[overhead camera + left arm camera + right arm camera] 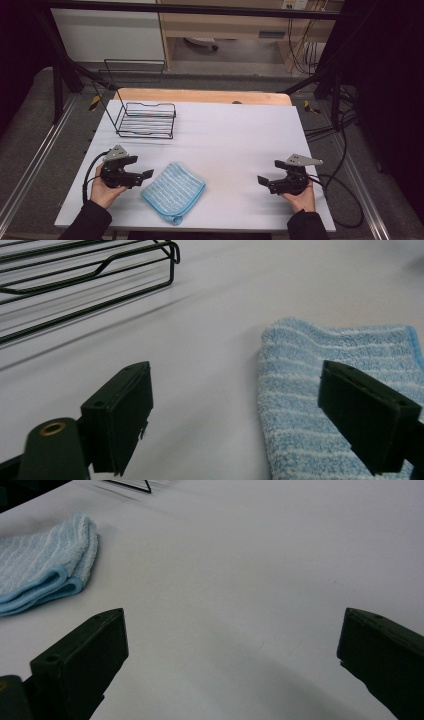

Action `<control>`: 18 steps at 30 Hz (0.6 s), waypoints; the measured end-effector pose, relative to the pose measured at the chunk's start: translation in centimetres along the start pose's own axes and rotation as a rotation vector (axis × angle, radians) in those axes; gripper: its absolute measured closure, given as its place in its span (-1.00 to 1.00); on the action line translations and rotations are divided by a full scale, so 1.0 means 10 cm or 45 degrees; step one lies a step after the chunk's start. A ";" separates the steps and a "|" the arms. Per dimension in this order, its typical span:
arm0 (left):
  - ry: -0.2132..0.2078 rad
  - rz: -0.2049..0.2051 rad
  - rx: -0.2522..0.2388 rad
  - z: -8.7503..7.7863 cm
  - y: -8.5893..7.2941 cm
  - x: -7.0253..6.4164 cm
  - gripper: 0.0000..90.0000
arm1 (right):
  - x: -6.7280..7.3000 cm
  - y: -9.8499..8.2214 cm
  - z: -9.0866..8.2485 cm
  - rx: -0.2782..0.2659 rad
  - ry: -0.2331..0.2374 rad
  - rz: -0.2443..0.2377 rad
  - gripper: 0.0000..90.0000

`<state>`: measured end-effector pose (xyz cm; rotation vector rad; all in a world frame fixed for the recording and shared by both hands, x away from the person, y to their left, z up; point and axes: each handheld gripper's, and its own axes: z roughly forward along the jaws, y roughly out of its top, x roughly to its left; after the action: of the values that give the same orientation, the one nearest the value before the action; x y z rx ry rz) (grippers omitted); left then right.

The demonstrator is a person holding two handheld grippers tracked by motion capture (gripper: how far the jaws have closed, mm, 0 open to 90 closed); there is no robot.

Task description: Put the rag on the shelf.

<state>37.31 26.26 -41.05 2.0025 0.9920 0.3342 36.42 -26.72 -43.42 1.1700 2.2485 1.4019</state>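
Hovering beside folded blue towel [173, 191], left claw [147, 174] agape.

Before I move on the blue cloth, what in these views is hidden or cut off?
- Blue cloth: left gripper view, near and right parts cut by the frame and covered by a jaw.
- Blue cloth, right gripper view: left part cut off by the edge.
- Wire rack: left gripper view, cut by the top and left edges.
- Cloth's underside and inner folds: hidden in the high view.

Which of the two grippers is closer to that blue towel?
Left. The left gripper sits right beside the blue towel, jaws open; the right gripper is well off, across bare table.
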 end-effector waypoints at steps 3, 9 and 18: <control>0.003 -0.006 0.018 0.02 0.08 -0.03 -0.63 | 0.00 0.00 0.01 0.004 -0.004 -0.005 -0.99; 0.003 0.005 0.048 0.13 0.28 -0.11 -0.45 | 0.00 0.00 0.01 0.014 -0.008 -0.006 -0.99; 0.011 0.003 0.152 0.48 0.37 -0.21 -0.18 | 0.00 -0.01 0.02 0.027 -0.015 -0.014 -0.99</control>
<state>40.49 20.74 -40.76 2.1109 1.0363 0.2907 36.50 -26.62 -43.58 1.1677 2.2640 1.3666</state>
